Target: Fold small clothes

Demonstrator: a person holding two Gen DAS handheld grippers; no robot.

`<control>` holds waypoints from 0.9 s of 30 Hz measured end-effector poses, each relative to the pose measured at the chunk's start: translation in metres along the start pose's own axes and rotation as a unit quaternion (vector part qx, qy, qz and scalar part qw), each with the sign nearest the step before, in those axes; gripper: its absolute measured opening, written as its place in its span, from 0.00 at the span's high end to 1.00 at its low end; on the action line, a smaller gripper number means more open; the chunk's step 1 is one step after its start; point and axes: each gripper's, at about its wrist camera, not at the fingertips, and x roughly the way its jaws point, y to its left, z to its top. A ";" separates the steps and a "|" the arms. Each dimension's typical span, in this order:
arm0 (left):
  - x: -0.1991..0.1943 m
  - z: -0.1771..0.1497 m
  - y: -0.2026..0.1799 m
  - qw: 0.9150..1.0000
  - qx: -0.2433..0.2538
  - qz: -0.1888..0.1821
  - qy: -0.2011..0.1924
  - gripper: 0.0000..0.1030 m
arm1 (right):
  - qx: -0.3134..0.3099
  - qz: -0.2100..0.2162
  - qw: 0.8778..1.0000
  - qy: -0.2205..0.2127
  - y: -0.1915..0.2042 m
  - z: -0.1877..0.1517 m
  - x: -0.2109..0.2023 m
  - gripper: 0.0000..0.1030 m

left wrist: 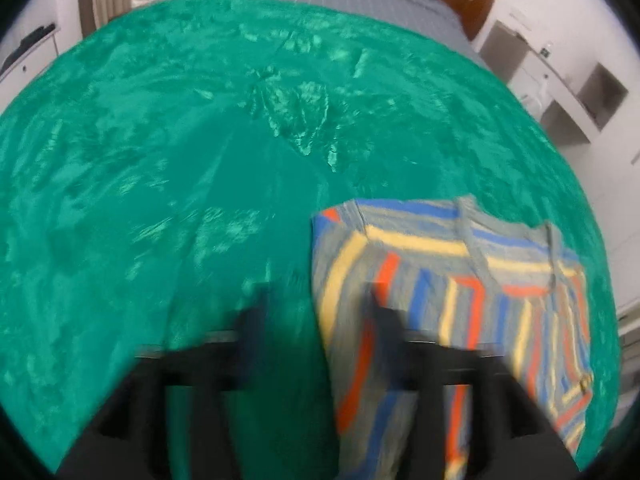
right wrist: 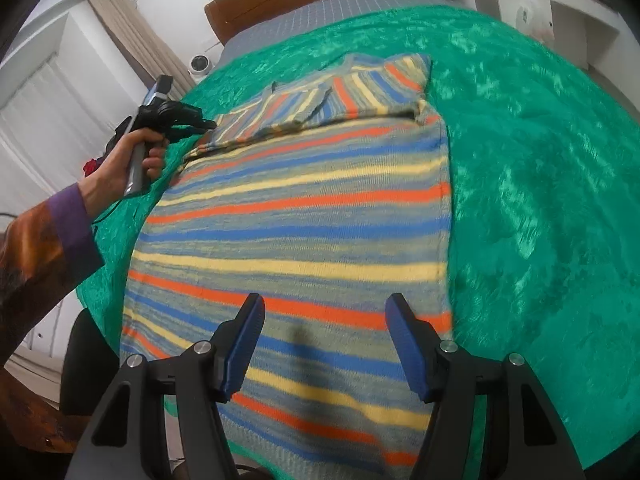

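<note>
Sweater: the striped knit sweater (right wrist: 296,216) lies flat on the green blanket (right wrist: 540,168) covering the bed; long axis runs 6 to 12 o'clock in the right wrist view, stripes crosswise, a sleeve (right wrist: 320,100) folded across the far end.
Right gripper (right wrist: 324,344): fingers spread, nothing between the pads; near end of the sweater lies directly beneath and ahead of them.
Left gripper (left wrist: 316,344): blurred, fingers spread, empty; sweater edge under its right finger, the rest toward 3 o'clock.
Left hand (right wrist: 128,160): grips the handle at 10 o'clock, purple-cuffed sleeve (right wrist: 72,224), gripper tip just beside the folded sleeve.
</note>
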 end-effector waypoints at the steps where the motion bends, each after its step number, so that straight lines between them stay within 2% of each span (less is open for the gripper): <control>1: -0.014 -0.010 0.003 1.000 0.007 0.006 -0.015 0.15 | -0.014 -0.017 1.000 -0.014 -0.001 0.003 -0.005 0.39; 3: -0.034 -0.034 0.017 0.999 0.026 0.016 -0.028 0.11 | -0.028 -0.047 0.998 -0.039 -0.010 0.011 -0.013 0.39; 6: -0.045 -0.072 0.042 0.997 0.043 0.053 -0.030 0.11 | -0.013 -0.082 0.994 -0.065 -0.038 0.026 -0.019 0.39; 8: -0.050 -0.094 0.063 0.995 0.034 0.079 -0.042 0.11 | 0.002 -0.109 0.991 -0.083 -0.059 0.036 -0.020 0.39; 10: -0.047 -0.106 0.083 0.994 0.016 0.095 -0.054 0.07 | 0.009 -0.147 0.985 -0.094 -0.081 0.045 -0.013 0.34; 12: -0.044 -0.114 0.097 0.993 0.004 0.088 -0.074 0.03 | 0.012 -0.188 0.978 -0.091 -0.104 0.052 0.002 0.34; 14: -0.039 -0.116 0.105 0.994 -0.011 0.062 -0.087 0.01 | 0.023 -0.206 0.975 -0.082 -0.126 0.053 0.016 0.34; 17: -0.035 -0.118 0.106 0.993 -0.005 0.054 -0.104 0.01 | 0.046 -0.195 0.975 -0.098 -0.145 0.044 0.026 0.31; 20: -0.033 -0.120 0.105 0.992 0.003 0.064 -0.109 0.00 | 0.045 -0.198 0.972 -0.122 -0.145 0.038 0.027 0.30; 27: -0.037 -0.129 0.106 0.991 0.003 0.063 -0.122 0.00 | 0.055 -0.164 0.975 -0.136 -0.151 0.032 0.028 0.24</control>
